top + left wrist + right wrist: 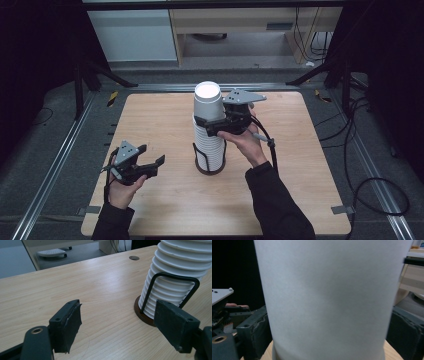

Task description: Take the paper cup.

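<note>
A tall stack of upside-down white paper cups [210, 145] stands in a black wire holder [198, 155] on a round brown base, at the middle of the wooden table [160, 115]. My right gripper [212, 122] is shut on the top cup [207, 100], one jaw on each side of its lower wall. In the right gripper view that cup [327, 290] spans the gap of the right gripper [327, 335], and both pads touch it. My left gripper [153, 154] hovers open near the table's front left, pointing at the stack [175, 277]. Nothing lies between the jaws of the left gripper [117, 315].
The wire loop [172, 277] and brown base [141, 313] sit just beyond the left gripper's right-hand jaw. A cable hole [134, 257] marks the tabletop farther off. Metal rails [55, 165] and cables [370, 190] run along the floor beside the table. Cabinets [135, 30] stand behind.
</note>
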The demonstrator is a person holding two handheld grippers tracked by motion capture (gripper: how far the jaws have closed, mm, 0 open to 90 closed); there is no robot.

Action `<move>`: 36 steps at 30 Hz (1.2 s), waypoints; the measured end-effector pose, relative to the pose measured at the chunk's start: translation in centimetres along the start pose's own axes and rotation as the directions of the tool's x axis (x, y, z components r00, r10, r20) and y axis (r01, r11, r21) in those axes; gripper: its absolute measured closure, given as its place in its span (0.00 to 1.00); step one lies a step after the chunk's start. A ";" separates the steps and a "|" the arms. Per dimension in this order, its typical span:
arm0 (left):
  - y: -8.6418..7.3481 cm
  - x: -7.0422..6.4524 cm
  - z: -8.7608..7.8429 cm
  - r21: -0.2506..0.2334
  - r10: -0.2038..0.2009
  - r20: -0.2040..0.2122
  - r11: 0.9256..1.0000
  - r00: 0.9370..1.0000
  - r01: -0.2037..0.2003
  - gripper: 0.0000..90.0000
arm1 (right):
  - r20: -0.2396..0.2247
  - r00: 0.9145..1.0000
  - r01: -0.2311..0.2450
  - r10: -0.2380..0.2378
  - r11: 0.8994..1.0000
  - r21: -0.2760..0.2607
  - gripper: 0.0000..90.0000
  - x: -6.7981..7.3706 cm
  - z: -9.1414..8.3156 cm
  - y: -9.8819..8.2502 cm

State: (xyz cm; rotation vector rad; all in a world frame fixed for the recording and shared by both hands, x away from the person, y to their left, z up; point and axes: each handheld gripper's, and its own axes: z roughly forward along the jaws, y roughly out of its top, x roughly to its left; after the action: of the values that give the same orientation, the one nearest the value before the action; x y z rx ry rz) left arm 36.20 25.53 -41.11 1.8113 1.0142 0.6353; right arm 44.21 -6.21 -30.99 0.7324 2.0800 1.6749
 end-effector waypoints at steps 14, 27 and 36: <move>-0.1 -0.1 0.2 0.007 0.000 0.006 1.000 1.000 0.000 0.24 | -0.008 1.000 0.014 -0.014 1.000 0.007 0.13 0.2 0.5 0.2; -0.1 -0.1 0.3 0.016 0.004 0.012 1.000 1.000 -0.004 0.24 | -0.011 0.999 0.048 -0.049 0.996 -0.070 0.15 0.4 -1.4 3.8; -0.2 -0.2 0.4 0.019 0.003 0.016 1.000 1.000 -0.004 0.24 | -0.010 0.998 0.066 -0.068 0.993 -0.100 0.15 0.6 -2.3 6.3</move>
State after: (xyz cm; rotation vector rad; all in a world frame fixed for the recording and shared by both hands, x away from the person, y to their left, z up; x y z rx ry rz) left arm 36.37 25.23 -41.44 1.8323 1.0101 0.6144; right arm 43.41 -6.66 -24.33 0.6147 1.9907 1.7376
